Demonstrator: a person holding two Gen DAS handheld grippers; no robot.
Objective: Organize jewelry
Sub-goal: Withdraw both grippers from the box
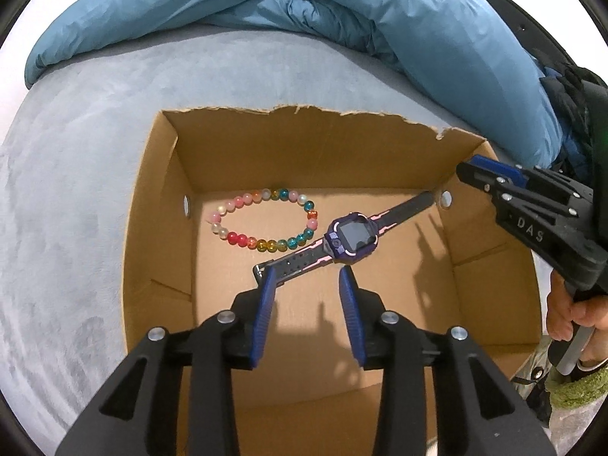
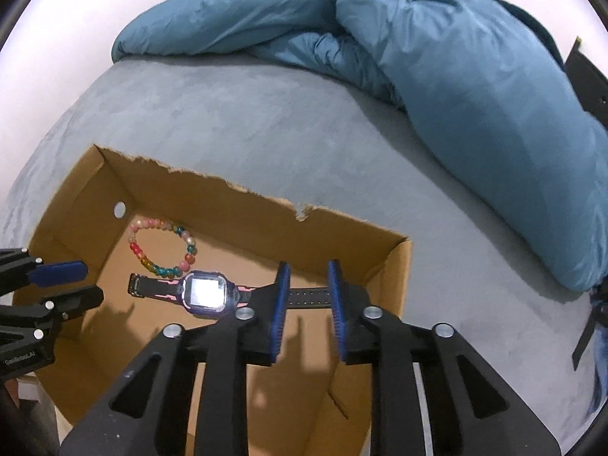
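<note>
The near wall of the cardboard box [image 1: 159, 205] lay hidden behind the left gripper [image 1: 307, 277] in the left wrist view. Inside the box, one strap of the watch [image 2: 207, 292] passed behind the right gripper's [image 2: 307, 271] blue fingers [image 2: 283, 288], its middle covered. The blue duvet [image 2: 456, 76] beyond the box ran out past the frame's right edge. The watch screen glared white, unreadable.

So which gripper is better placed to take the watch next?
Probably the left gripper: it hangs open inside the box, with the watch strap just ahead of its fingertips. The right gripper is also open but looks higher, near the box's rim.
</note>
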